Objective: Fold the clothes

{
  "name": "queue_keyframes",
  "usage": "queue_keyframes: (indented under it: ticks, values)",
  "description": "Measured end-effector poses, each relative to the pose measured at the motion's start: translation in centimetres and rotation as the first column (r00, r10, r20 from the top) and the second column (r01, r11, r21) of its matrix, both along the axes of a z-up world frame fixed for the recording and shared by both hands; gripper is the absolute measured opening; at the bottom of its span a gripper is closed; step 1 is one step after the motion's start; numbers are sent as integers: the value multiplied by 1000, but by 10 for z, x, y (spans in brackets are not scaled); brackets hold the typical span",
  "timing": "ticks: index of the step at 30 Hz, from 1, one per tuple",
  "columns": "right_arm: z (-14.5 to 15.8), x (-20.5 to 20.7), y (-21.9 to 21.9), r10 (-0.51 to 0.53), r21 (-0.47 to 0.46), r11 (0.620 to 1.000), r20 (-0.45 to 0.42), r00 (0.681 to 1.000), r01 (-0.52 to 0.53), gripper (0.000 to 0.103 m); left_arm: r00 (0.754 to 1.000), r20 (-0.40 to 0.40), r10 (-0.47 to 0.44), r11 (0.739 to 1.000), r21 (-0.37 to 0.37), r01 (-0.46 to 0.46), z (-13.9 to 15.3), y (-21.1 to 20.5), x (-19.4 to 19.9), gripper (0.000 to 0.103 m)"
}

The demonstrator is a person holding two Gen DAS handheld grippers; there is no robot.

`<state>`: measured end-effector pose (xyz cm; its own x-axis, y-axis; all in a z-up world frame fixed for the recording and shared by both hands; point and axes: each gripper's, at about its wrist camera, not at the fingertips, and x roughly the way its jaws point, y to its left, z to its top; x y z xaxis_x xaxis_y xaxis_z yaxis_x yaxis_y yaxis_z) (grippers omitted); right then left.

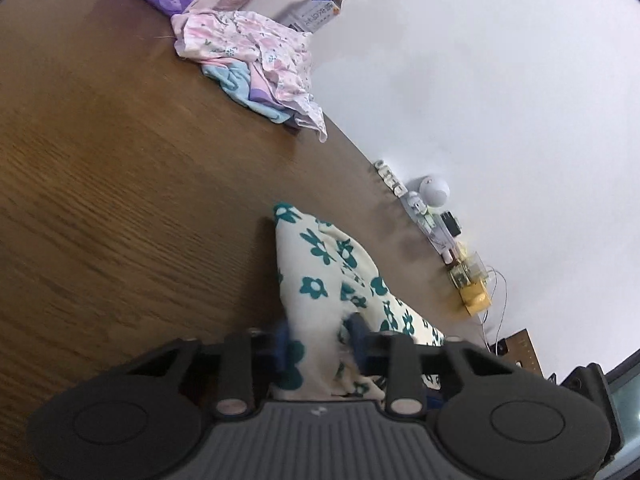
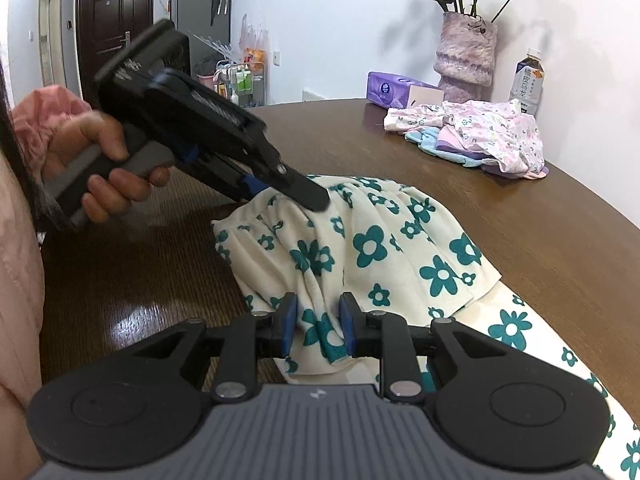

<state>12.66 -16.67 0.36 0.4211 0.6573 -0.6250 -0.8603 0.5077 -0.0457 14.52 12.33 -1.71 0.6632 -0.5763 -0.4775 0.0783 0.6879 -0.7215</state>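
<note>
i see the brown table (image 2: 520, 216) carrying the cream cloth with green flowers (image 2: 372, 240), bunched near its front edge. my right gripper (image 2: 318, 330) is clamped narrow on a fold of it. my left gripper (image 1: 320, 338) pinches the same cloth further up.

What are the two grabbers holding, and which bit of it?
Both hold the cream garment with teal flowers. The right gripper pinches a bunched fold at its near edge; the left gripper pinches a gathered fold on its far side.
</note>
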Motion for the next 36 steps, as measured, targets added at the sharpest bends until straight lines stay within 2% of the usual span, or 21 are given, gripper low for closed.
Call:
queue_keyframes:
  ticks: [2, 4, 6, 8, 10, 12, 17, 22, 25, 26, 28, 33, 36]
  values:
    - [-1, 1, 0, -6, 9, 1000, -2, 1000, 6, 24, 1000, 30, -7, 997, 75, 5, 9, -8, -2, 20]
    - [1, 0, -2, -30, 24, 999, -13, 999, 30, 27, 996, 78, -34, 983, 183, 19, 23, -17, -6, 19]
    - [8, -7, -8, -52, 48, 997, -3, 999, 52, 31, 988, 138, -65, 953, 303, 20, 41, -31, -11, 19]
    - [14, -15, -15, -74, 73, 995, 6, 997, 74, 32, 975, 196, -102, 904, 427, 9, 58, -47, -15, 19]
    - [19, -22, -26, -111, 99, 989, 5, 994, 110, 36, 958, 244, -148, 831, 555, -13, 73, -65, -20, 19]
    - [22, -30, -41, -161, 125, 979, -8, 987, 161, 36, 942, 267, -202, 750, 661, -26, 85, -84, -25, 19]
    - [20, -47, -77, -280, 173, 944, -29, 960, 280, 36, 903, 270, -334, 527, 848, -59, 100, -137, -34, 20]
    - [15, -61, -106, -357, 214, 910, -37, 934, 356, 37, 861, 249, -444, 298, 947, -120, 99, -196, -39, 21]
    - [13, -69, -125, -395, 241, 887, -43, 917, 394, 38, 831, 235, -505, 188, 969, -159, 92, -232, -46, 23]
    - [13, -72, -131, -407, 251, 880, -45, 912, 405, 38, 820, 227, -525, 163, 973, -166, 87, -243, -48, 24]
    - [14, -76, -143, -430, 267, 864, -46, 901, 426, 39, 799, 215, -561, 135, 977, -168, 78, -265, -53, 27]
    - [15, -84, -172, -489, 296, 825, -54, 871, 481, 41, 763, 171, -624, 120, 985, -123, 49, -317, -57, 28]
    - [13, -87, -188, -509, 305, 808, -68, 858, 504, 41, 745, 138, -653, 87, 990, -107, 25, -339, -59, 24]
